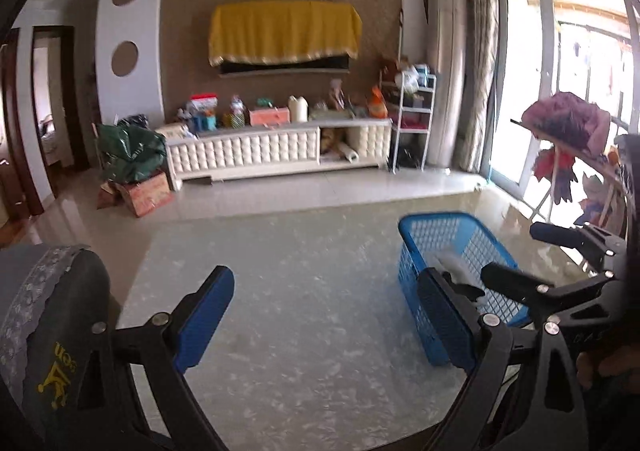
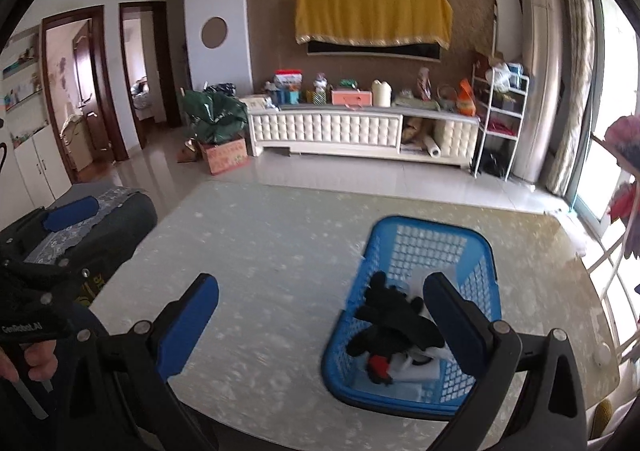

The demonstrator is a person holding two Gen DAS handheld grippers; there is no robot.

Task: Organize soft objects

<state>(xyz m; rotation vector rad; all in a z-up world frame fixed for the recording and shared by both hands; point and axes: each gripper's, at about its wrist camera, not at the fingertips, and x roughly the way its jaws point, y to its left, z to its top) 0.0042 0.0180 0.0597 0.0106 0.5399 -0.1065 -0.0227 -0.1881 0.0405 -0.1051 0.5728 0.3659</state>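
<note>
Two views cover the scene. Left wrist view: my left gripper [image 1: 324, 325] hangs over the pale marbled bench [image 1: 280, 291] with its blue-padded fingers [image 1: 206, 317] spread wide and nothing between them. The blue basket [image 1: 448, 251] stands on the bench to the right of centre, partly hidden behind my right-side finger. My right gripper [image 1: 508, 251] enters from the right edge, over the basket's far side. A dark cushion with a lace-patterned band [image 1: 52, 323] sits at the left edge of the bench.

Right wrist view: my right gripper [image 2: 320, 323] is above the bench [image 2: 260, 251], fingers [image 2: 188, 323] spread wide and empty. The blue basket [image 2: 400, 243] lies ahead and to the right, upright on the bench. Inside it rest a black soft item [image 2: 392, 323], a small red piece [image 2: 378, 365] and something white [image 2: 416, 367]. My left gripper [image 2: 52, 227] appears at the left edge, beside the dark cushion [image 2: 120, 215].
</note>
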